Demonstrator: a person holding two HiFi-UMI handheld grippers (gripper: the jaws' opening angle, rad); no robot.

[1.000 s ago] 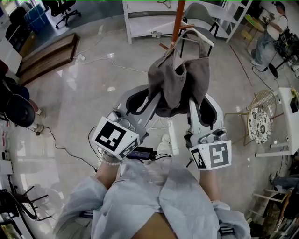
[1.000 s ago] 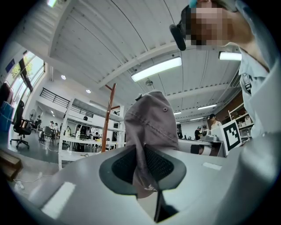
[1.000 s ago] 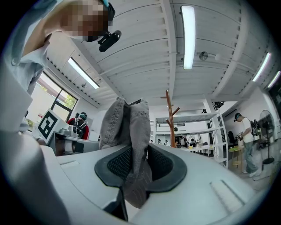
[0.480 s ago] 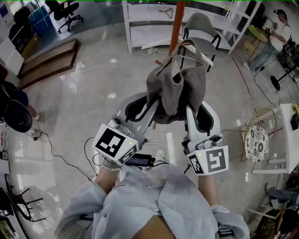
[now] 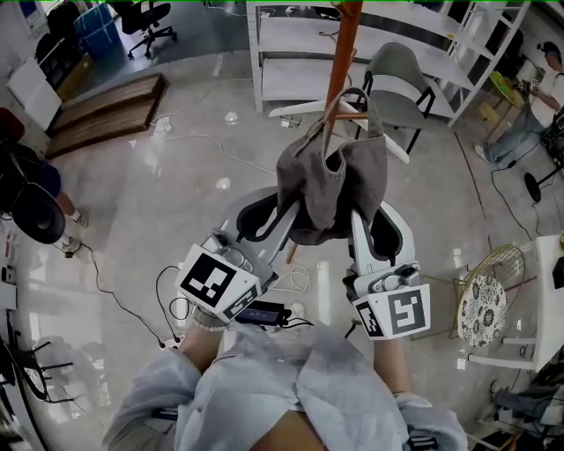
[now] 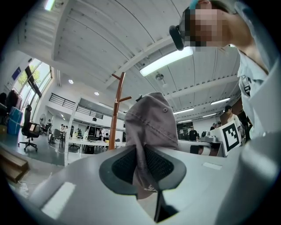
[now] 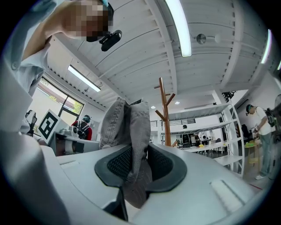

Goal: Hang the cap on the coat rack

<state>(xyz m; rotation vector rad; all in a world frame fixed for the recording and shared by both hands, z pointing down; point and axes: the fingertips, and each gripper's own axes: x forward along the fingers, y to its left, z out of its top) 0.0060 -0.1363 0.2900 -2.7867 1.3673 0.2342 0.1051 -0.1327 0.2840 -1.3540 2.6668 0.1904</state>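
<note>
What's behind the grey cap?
The orange coat rack stands behind the cap, with a grey chair near it. The cap hides the rack's lower pole.

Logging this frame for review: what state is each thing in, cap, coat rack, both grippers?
cap: pinched by both grippers, not yet hung
left gripper: shut on the cap's fabric
right gripper: shut on the cap's fabric
coat rack: upright, beyond the cap

Open-plan lab workspace.
White shelving racks (image 7: 219, 129) beyond the right tool (image 7: 139, 162), an office chair (image 5: 148, 16), cables (image 5: 207, 139) across the glossy floor (image 5: 159, 203), a strip light (image 7: 178, 26) overhead.
</note>
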